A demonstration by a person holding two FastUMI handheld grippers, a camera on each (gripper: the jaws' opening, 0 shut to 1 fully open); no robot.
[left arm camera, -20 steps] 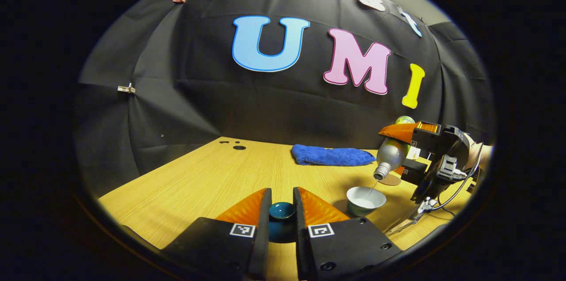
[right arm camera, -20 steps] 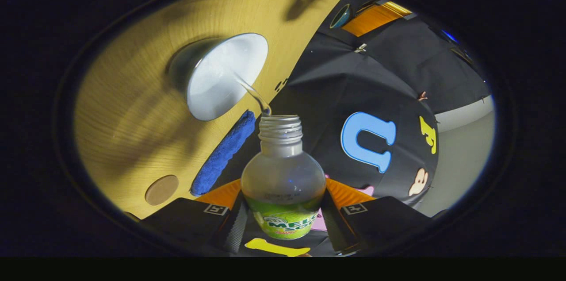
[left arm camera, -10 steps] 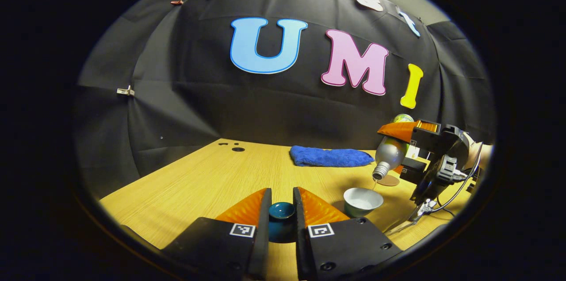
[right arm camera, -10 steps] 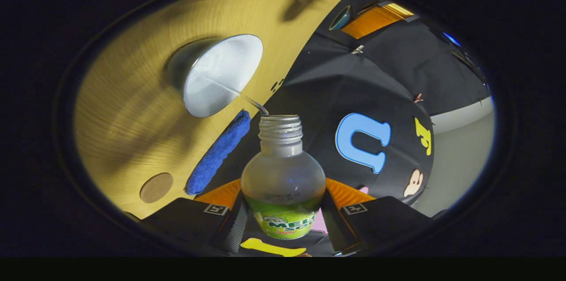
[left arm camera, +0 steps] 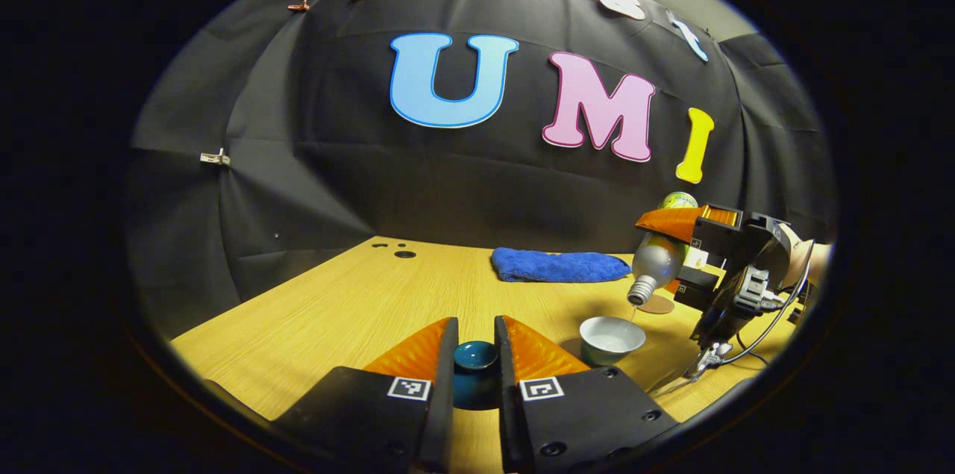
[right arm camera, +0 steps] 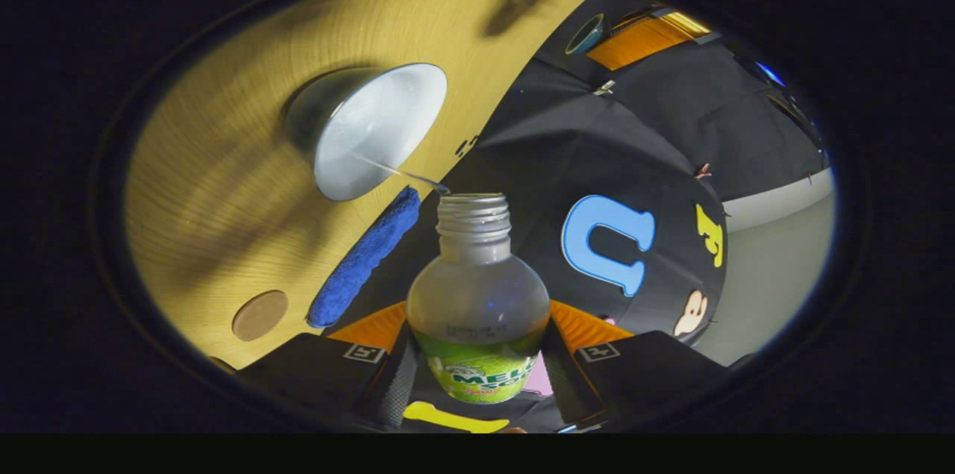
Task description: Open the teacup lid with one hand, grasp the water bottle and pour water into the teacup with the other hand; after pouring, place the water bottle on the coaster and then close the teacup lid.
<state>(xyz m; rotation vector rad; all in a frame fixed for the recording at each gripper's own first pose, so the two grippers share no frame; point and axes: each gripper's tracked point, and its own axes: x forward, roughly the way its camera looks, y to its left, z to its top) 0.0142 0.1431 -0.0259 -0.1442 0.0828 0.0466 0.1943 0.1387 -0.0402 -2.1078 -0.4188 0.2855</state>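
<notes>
While your left tool (left arm camera: 475,343) clamps the small glazed teacup lid (left arm camera: 475,356) left of the teacup (left arm camera: 612,338), grip it gently; it is brittle. Your right tool (right arm camera: 477,340) grasps the tilted, slick water bottle (right arm camera: 477,310) by its belly, above the teacup on the tabletop (left arm camera: 336,310).

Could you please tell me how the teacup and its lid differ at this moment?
The teacup stands free on the table, pale inside, taking a thin stream of water; the teacup lid is dark teal, smaller, and pinched in the left claw. Both are round.
</notes>
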